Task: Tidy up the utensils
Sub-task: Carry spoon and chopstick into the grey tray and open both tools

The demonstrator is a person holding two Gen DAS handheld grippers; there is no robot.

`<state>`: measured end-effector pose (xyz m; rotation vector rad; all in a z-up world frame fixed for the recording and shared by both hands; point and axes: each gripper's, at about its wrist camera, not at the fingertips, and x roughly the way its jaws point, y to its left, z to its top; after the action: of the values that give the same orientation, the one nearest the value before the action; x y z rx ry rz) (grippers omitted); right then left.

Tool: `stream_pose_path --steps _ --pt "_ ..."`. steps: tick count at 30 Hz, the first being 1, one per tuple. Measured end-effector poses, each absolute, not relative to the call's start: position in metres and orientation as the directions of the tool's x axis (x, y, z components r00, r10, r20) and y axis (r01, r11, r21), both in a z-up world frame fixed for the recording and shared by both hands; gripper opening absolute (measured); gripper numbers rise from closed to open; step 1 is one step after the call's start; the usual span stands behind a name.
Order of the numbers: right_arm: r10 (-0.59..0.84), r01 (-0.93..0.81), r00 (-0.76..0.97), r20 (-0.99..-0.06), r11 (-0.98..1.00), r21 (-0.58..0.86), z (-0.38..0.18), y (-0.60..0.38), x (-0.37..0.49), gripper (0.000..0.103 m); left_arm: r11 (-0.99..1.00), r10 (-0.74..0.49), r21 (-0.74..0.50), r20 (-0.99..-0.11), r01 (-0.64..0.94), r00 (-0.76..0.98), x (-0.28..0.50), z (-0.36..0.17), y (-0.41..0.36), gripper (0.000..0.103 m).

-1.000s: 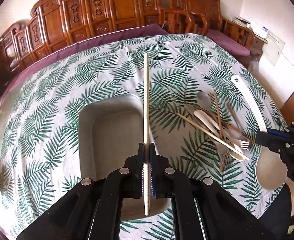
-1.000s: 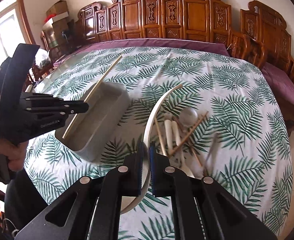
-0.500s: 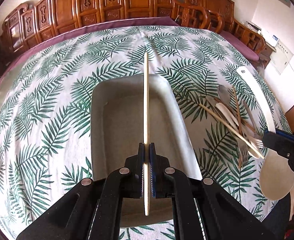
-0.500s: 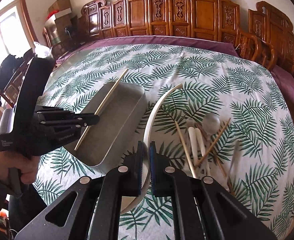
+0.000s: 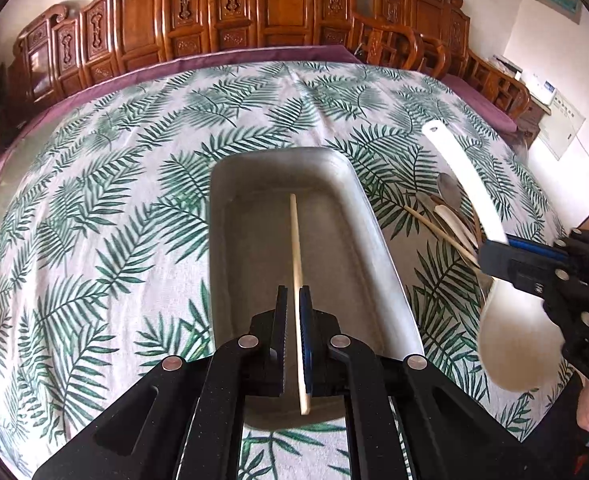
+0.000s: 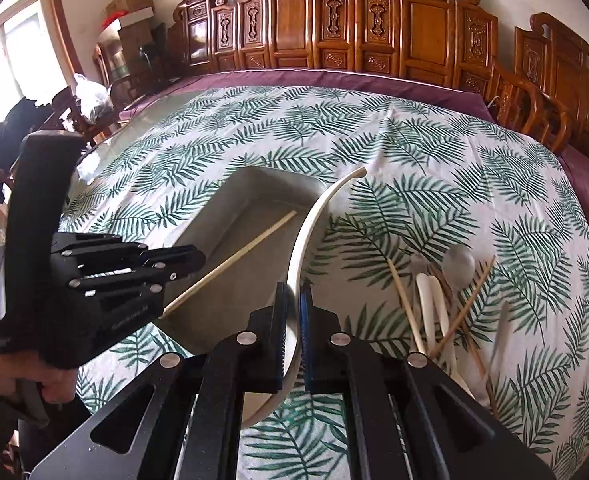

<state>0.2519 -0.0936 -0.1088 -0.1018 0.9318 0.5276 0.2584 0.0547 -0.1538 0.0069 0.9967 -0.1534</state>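
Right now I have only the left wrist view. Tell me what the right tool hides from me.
Observer: Crossed wooden chopsticks, two white handles and a metal spoon lie piled on the tablecloth.
Operator: Give me my chopstick side-on.
Observer: It slants from the left tool down into the tray, tip toward the far end.
Operator: Report what holds my tool.
Observer: A hand grips its handle from below.

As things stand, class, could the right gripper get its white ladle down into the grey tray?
Probably yes. The right gripper, shut on the white ladle, is beside the open grey tray; only the left gripper's chopstick hangs over it.
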Motion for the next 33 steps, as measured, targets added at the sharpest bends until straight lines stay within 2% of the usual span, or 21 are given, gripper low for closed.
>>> stream_pose_path --steps 19,21,28,29,30,32,33 --pt "0.417 -0.515 0.395 -0.818 0.839 0.179 -0.146 -0.034 0.271 0.009 0.994 -0.104 -0.064 -0.795 0.087 0.598 0.227 -0.132 0.107 0.005" --pt "0.417 -0.511 0.391 -0.821 0.840 0.183 -0.147 -0.035 0.270 0.017 0.994 -0.106 -0.066 -0.794 0.088 0.599 0.225 -0.133 0.108 0.005" --pt "0.437 -0.508 0.434 -0.788 0.841 0.186 -0.127 -0.064 0.258 0.018 0.991 -0.123 -0.069 -0.787 0.113 0.604 0.221 -0.131 0.096 0.006" --pt "0.437 -0.506 0.443 -0.783 0.843 0.184 -0.124 -0.073 0.256 0.018 0.991 -0.126 -0.067 -0.784 0.119 0.608 0.220 -0.129 0.092 0.008" --pt "0.434 -0.504 0.450 -0.780 0.845 0.180 -0.123 -0.081 0.254 0.018 0.990 -0.132 -0.068 -0.780 0.126 0.612 0.219 -0.127 0.088 0.017" --pt "0.417 -0.492 0.469 -0.779 0.856 0.161 -0.121 -0.102 0.252 0.018 0.988 -0.143 -0.070 -0.769 0.141 0.623 0.216 -0.124 0.082 0.028" --pt "0.407 -0.485 0.475 -0.780 0.861 0.154 -0.122 -0.111 0.252 0.018 0.986 -0.149 -0.070 -0.766 0.149 0.625 0.215 -0.123 0.078 0.028"
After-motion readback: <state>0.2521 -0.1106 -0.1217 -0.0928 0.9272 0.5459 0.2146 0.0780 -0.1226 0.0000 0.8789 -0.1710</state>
